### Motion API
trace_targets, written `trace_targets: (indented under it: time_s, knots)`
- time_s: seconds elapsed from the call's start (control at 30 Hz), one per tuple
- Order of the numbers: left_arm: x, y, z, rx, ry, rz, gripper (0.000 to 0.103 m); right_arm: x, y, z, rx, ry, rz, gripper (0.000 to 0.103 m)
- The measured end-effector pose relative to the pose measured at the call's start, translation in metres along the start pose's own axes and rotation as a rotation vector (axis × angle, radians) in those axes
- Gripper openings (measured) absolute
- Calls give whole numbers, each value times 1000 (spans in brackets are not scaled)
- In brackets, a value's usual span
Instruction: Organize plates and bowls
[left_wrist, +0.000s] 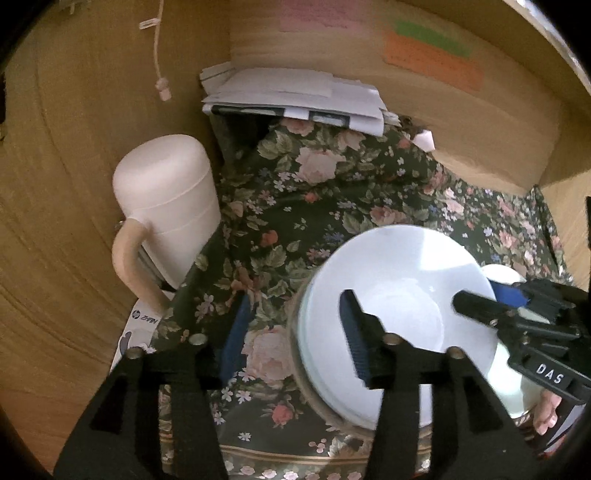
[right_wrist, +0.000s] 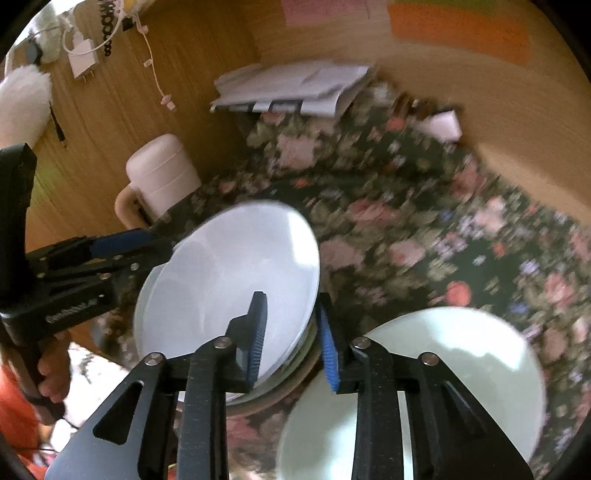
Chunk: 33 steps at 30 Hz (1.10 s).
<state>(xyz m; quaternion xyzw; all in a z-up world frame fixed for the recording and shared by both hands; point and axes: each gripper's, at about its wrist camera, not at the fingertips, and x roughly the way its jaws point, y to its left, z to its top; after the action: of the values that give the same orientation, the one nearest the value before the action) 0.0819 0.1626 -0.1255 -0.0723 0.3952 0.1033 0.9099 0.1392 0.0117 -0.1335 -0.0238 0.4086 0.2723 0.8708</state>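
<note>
Left wrist view: the left tool (left_wrist: 291, 328) hangs over the flowered dark cloth (left_wrist: 295, 206), its jaws spread wide and released; one blue-padded finger lies over the white ceramic bowl (left_wrist: 391, 295), the other over bare cloth at 9 o'clock of it.
Bowl stack: the white bowl sits nested on a stack of shallow dishes at 4 o'clock in this view; how many lie beneath cannot be told.
Right tool, seen from the left: the right tool (left_wrist: 476, 299) enters at 3 o'clock, one dark finger lying over the bowl's rim.
Right wrist view: the right tool (right_wrist: 291, 338) straddles the white bowl's (right_wrist: 236, 266) near rim, one pad inside and one outside with a gap showing; whether it is gripping cannot be told.
Only in the right view: a pale green round plate (right_wrist: 461, 373) lies flat on the cloth (right_wrist: 424, 229) at 5 o'clock, just beside the stack; much of this view is blurred.
Left tool, seen from the right: it (right_wrist: 122, 247) comes in at 9 o'clock.
Both views: a pale pink lidded mug (left_wrist: 166, 206) stands on the wooden worktop (left_wrist: 74, 166) at the cloth's edge, at 10 o'clock, with a pile of white papers (left_wrist: 295, 96) at 12 o'clock.
</note>
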Motion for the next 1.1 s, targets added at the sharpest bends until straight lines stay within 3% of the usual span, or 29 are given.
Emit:
trace_targets:
  time_s: [0.07, 0.17, 0.47, 0.77, 0.9, 0.93, 1.1]
  knots:
    - [1, 1, 0, 8, 9, -8, 52, -6, -1, 2, -14, -14, -2, 41]
    - [3, 2, -5, 9, 29, -25, 54, -8, -2, 2, -32, -30, -63, 46]
    - [21, 1, -21, -14, 111, -79, 54, 15, -18, -2, 31, 51, -12, 46]
    - [42, 0, -29, -56, 167, -157, 54, 30, -13, -5, 15, 111, 4, 46]
    - [43, -1, -29, -57, 161, -180, 48, 36, -11, -6, 23, 133, 39, 43]
    - [42, -2, -29, -56, 159, -185, 48, 39, -10, -7, 31, 156, 56, 38]
    - [40, -4, -32, -52, 145, -195, 40, 43, -1, -8, 30, 150, 11, 39]
